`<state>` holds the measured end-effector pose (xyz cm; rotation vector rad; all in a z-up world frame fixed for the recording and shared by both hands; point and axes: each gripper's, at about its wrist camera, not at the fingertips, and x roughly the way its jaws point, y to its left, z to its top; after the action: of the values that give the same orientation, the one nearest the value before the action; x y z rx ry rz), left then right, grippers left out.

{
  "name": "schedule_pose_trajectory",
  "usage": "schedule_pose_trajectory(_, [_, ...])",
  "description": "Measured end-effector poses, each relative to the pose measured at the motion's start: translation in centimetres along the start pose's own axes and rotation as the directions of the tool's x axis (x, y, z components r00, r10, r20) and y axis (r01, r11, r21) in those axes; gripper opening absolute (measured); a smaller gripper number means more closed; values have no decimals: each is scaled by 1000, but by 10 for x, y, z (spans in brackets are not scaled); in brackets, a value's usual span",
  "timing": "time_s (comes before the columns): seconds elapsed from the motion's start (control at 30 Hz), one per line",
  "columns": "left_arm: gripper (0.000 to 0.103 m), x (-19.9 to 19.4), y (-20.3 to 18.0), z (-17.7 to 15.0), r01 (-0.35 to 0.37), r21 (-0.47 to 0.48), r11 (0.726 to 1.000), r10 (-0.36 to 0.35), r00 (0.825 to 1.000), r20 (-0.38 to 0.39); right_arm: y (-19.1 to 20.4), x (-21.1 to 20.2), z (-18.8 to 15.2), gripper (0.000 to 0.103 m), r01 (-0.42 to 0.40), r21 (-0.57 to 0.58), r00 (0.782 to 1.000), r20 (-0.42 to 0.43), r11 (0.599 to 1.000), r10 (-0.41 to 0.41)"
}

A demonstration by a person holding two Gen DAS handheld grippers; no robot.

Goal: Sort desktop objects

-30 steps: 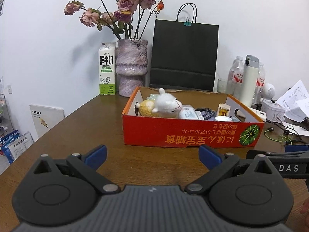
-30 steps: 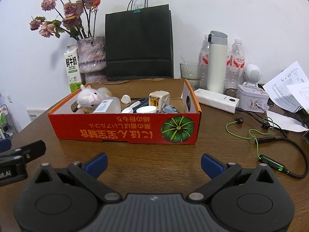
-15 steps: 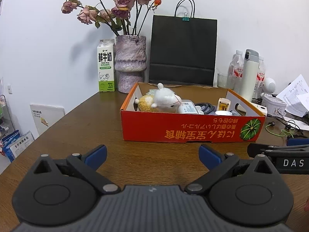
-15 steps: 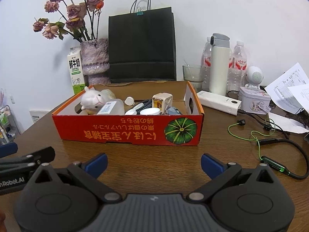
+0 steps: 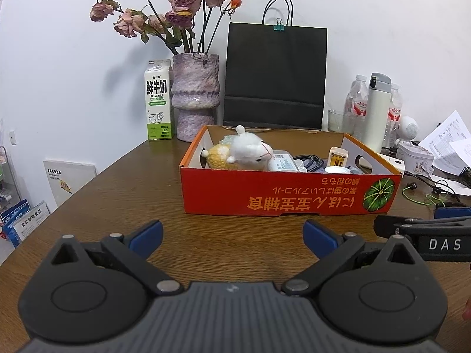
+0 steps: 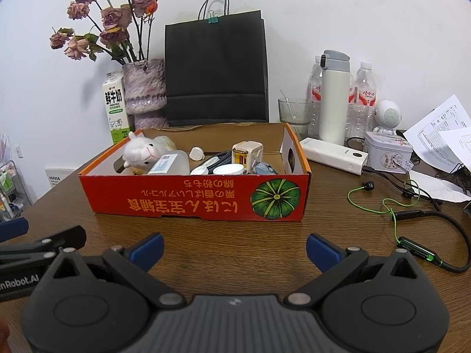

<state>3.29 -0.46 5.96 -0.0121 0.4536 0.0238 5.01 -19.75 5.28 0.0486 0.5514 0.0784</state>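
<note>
A red cardboard box (image 5: 282,197) (image 6: 188,200) stands on the brown wooden table. It holds a white plush sheep (image 5: 250,150) (image 6: 142,151), a clear bottle (image 6: 169,163), a black cable (image 5: 309,160), a cream charger block (image 6: 246,153), white caps and other small items. My left gripper (image 5: 232,236) is open and empty, low over the table in front of the box. My right gripper (image 6: 234,248) is open and empty, beside it to the right.
Behind the box stand a milk carton (image 5: 158,100), a vase of dried roses (image 5: 195,94) and a black paper bag (image 5: 275,73). To the right are bottles, a white flask (image 6: 334,97), a glass (image 6: 294,111), a power bank (image 6: 335,154), a tin (image 6: 387,153), papers and green earphones (image 6: 382,203).
Both grippers have drawn back a little from the box and lifted slightly. Both stayed open and empty. Nothing on the table moved.
</note>
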Motion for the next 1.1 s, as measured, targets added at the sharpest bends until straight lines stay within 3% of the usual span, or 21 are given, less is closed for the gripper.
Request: schedule_pose_trajectory(1.1, [103, 1, -2, -2, -1, 7, 1000, 1, 1000, -6, 0, 0, 0, 103, 1, 0, 1000, -2, 1000, -1])
